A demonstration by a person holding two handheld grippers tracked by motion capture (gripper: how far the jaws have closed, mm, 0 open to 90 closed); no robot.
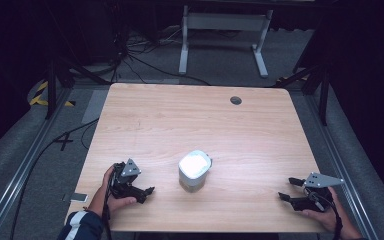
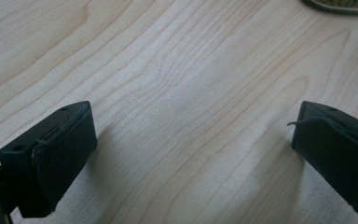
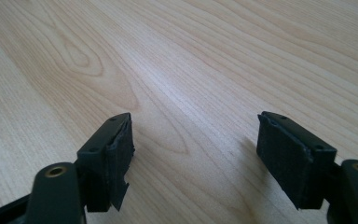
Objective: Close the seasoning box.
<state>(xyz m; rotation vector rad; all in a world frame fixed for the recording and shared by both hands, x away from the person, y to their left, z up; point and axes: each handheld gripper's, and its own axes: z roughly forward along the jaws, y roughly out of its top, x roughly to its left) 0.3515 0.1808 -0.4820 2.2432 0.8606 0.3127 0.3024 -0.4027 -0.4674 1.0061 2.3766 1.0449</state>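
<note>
At the near edge of the bench [image 1: 190, 110] the person's left hand [image 1: 111, 192] holds the left gripper [image 1: 147, 191] low over the wood, with its jaws pointing to the right, toward the middle of the bench. In the left gripper view its two black jaws stand wide apart, with only bare wood grain between them. The right hand [image 1: 325, 212] holds the right gripper [image 1: 286, 189] at the near right corner, its jaws pointing to the left and a little away from the person. These jaws are also spread open and grip nothing; the right gripper view shows plain wood between them.

Ahead of the left jaws, and near them, stands a jar [image 1: 194, 171] with a white lid. It stands upright, so its long axis is vertical and the lid faces up. It is not touching either gripper, and it is well apart from the right jaws. A small part of its base shows at the top edge of the left gripper view, beyond the right jaw.

Farther away, near the far edge of the bench, there is a small round dark hole [image 1: 235, 100].
</note>
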